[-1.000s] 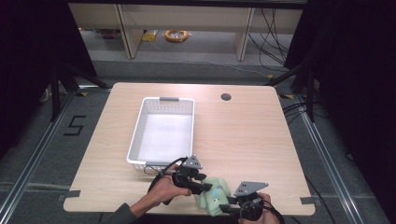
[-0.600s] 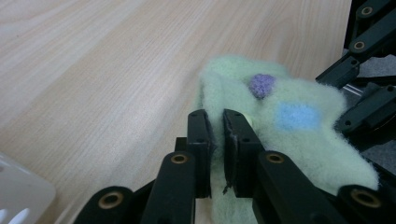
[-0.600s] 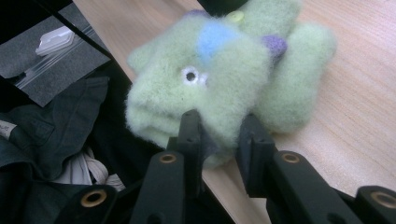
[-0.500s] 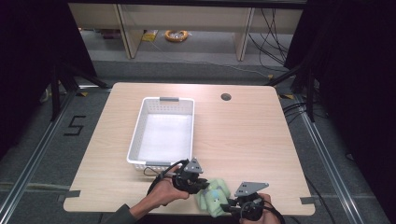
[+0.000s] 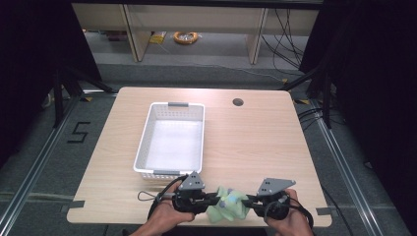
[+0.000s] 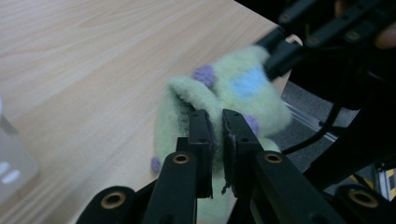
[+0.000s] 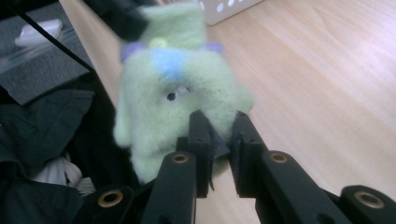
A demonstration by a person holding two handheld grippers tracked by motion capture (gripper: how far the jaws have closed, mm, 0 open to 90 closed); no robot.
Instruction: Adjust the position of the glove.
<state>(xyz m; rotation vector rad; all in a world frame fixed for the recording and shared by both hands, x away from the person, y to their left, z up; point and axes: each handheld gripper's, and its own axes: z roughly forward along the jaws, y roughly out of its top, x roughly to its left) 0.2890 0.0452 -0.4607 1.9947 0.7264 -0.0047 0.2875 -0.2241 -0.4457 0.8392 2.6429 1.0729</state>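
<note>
Green plush toy, pale and fuzzy with a blue patch and purple spots, sits at the near edge of the wooden table, partly over the rim, between the two grippers. Left gripper, held in the person's left hand, has its jaws nearly pressed together and pinches a fold of the toy's fabric; in the left gripper view the fleece lies between the two black jaws. Right gripper, in the right hand, has just been closing its jaws; in the right gripper view they clamp the lower edge of the toy, whose eye faces that camera. The two grippers point toward each other with the toy stretched between them. Beyond them, toward the middle of the table, stands a white perforated basket, just apart from the left gripper. Farther off, near the far edge, is a round cable hole.
</note>
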